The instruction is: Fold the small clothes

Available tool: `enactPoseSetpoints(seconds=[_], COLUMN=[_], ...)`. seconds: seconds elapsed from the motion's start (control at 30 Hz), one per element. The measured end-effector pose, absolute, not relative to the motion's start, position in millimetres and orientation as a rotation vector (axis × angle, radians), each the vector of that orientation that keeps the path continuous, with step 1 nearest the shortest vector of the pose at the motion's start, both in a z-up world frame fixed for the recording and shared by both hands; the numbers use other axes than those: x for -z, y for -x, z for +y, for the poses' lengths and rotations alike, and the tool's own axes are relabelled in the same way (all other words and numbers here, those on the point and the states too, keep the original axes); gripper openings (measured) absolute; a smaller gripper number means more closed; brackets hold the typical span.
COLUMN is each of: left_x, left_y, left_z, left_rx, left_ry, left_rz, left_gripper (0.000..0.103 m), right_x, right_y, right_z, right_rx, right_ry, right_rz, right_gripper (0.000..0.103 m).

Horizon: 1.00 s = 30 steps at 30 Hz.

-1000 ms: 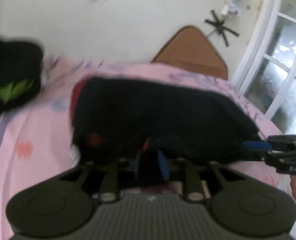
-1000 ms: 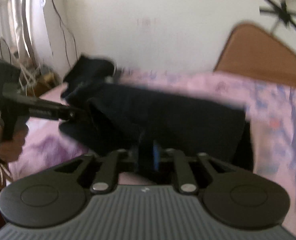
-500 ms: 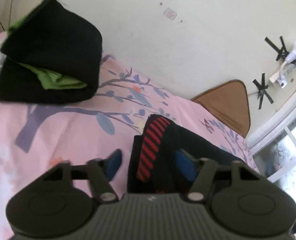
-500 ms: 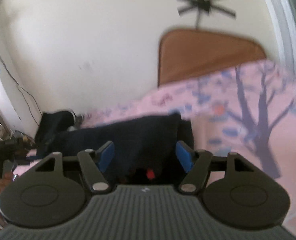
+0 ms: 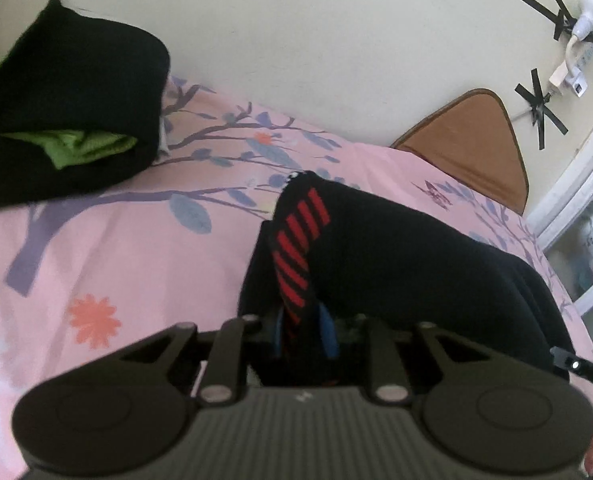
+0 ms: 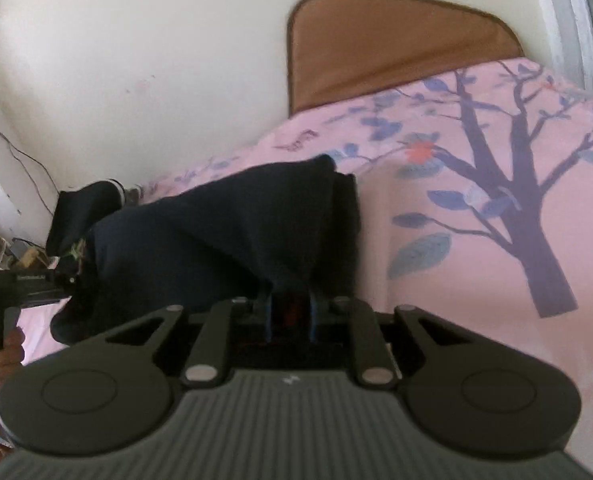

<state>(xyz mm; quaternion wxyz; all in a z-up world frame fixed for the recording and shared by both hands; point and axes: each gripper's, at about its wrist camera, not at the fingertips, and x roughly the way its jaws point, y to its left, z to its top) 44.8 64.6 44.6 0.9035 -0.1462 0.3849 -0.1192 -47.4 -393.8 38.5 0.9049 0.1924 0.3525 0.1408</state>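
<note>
A black garment with red stripes [image 5: 396,256] lies on the pink flowered bed sheet [image 5: 108,264]. My left gripper [image 5: 302,330] is shut on its striped near-left edge, the cloth pinched between the blue pads. My right gripper [image 6: 290,314] is shut on the garment's [image 6: 232,232] near-right edge in the right wrist view. The cloth rises in a ridge from each gripper. The left gripper's body [image 6: 20,280] shows at the left of the right wrist view.
A stack of folded black and green clothes [image 5: 64,112] sits at the far left by the wall. A brown headboard [image 5: 472,140] stands at the far right, also in the right wrist view [image 6: 392,44]. A window frame [image 5: 576,184] is at the right.
Both grippers were shut on the garment a second ago, opened half a second ago, and have now shut again on its near edges. The garment lies folded narrower.
</note>
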Motion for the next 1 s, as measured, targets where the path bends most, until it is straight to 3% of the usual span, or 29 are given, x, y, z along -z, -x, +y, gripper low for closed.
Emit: enactPoseSetpoints(seconds=[0.13,0.23,0.43,0.47,0.53,0.6,0.7,0.83,0.9,0.97,1.0], left_x=[-72,-95,-91,-84,-69,-50,-35,-36,-36,-41,-44], left_y=[-25,-24,-56,-64,-79,-96,-109,-110,-104,-98,-96], left_z=[90,92,47,39,30,27,34,27,24,24,24], left_rx=[0.243,0.238,0.33,0.341,0.329,0.259,0.259,0.248,0.24,0.234,0.232], left_ry=[0.348,0.343,0.261,0.244,0.2,0.153,0.161,0.115,0.087,0.076,0.087], left_rz=[0.701,0.605,0.623,0.642,0.679,0.746,0.741,0.728,0.718,0.718,0.724], left_gripper=[0.02,0.019,0.017,0.017,0.014,0.006,0.006,0.006,0.006,0.006,0.006], right_x=[-64,-77,-54,-44,-36,-38,-22,-16,-17,-20,-23], right_y=[50,37,-36,-48,-58,-59,-68,-76,-74,-69,-64], right_z=[-412,-432,-418,-413,-408,-404,-408,-412,-417,-420,-422], right_rx=[-0.326,-0.292,-0.259,-0.275,-0.271,-0.251,-0.194,-0.183,-0.176,-0.159,-0.146], right_ry=[-0.419,-0.476,-0.463,-0.478,-0.496,-0.436,-0.422,-0.442,-0.448,-0.453,-0.46], right_rz=[0.615,0.566,0.714,0.755,0.764,0.695,0.688,0.682,0.693,0.699,0.694], right_gripper=[0.056,0.057,0.057,0.043,0.033,0.028,0.027,0.031,0.041,0.059,0.059])
